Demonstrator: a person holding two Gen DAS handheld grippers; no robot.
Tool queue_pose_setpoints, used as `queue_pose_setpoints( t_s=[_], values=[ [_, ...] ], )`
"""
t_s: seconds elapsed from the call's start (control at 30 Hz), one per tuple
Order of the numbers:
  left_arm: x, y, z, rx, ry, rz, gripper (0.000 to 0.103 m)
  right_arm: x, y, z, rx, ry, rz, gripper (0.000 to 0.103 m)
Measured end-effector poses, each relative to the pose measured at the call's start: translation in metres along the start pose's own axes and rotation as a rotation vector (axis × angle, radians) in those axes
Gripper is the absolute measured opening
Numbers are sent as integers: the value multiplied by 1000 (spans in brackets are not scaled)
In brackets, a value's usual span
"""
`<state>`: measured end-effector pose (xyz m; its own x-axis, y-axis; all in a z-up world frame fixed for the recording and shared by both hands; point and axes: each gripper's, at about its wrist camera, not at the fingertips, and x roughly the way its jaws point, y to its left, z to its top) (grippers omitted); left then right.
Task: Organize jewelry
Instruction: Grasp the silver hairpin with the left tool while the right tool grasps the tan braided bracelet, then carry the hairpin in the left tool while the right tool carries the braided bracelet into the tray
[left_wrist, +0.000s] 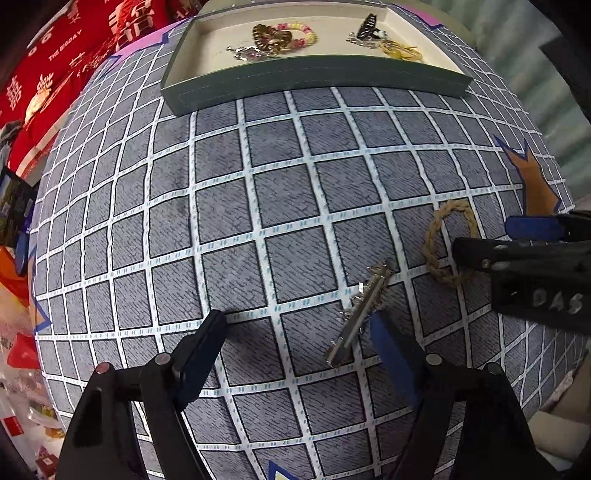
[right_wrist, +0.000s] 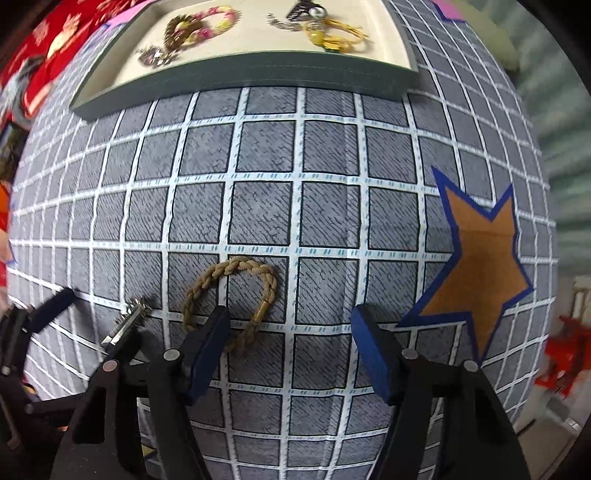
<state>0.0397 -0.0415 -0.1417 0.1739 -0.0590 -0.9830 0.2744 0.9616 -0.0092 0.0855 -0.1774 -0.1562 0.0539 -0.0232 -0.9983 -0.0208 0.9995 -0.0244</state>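
Left to right: my left gripper (left_wrist: 299, 343), jaws spread, has the hair clip (left_wrist: 360, 314) at one o'clock, long axis toward one. My right gripper (right_wrist: 290, 328), jaws spread, has the braided bracelet (right_wrist: 232, 295) at eleven o'clock.

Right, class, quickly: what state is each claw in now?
Left claw: open, holding nothing; silver hair clip beside it.
Right claw: open, holding nothing.

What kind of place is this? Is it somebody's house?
Probably a home table: a checked tablecloth, a jewelry tray holding bracelets, and red festive banners crowded beside it. I can't tell which room.
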Motion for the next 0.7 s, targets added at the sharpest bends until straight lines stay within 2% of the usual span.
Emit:
queue_pose_setpoints(
  t_s=[0.13, 0.27, 0.33, 0.4, 0.43, 0.47, 0.53, 0.6, 0.7],
  values=[
    [0, -6, -1, 20, -4, -5, 77, 5, 36, -15, -27, -16, -2, 60],
    [-1, -11, 0, 45, -5, -10, 70, 0, 61, -24, -41, -23, 3, 41],
    [0, -14, 0, 56, -6, -13, 66, -3, 65, -22, -46, -21, 7, 36],
    [-2, -21, 1, 65, -9, -23, 53, -6, 67, -19, -51, -20, 10, 26],
    [-4, -26, 2, 71, -10, -26, 48, -9, 65, -15, -55, -19, 13, 17],
    [-7, -29, 2, 75, -10, -33, 39, -10, 67, -14, -59, -19, 13, 8],
    [-9, -29, 3, 71, -3, -65, 28, -13, 61, -9, -59, -17, 16, 7],
    [-9, -23, 5, 54, 7, -98, 27, -17, 57, -9, -44, -14, 33, 7],
    [-12, -21, 7, 20, 11, -125, 27, -29, 29, -13, -1, -13, 77, 6]
  ],
)
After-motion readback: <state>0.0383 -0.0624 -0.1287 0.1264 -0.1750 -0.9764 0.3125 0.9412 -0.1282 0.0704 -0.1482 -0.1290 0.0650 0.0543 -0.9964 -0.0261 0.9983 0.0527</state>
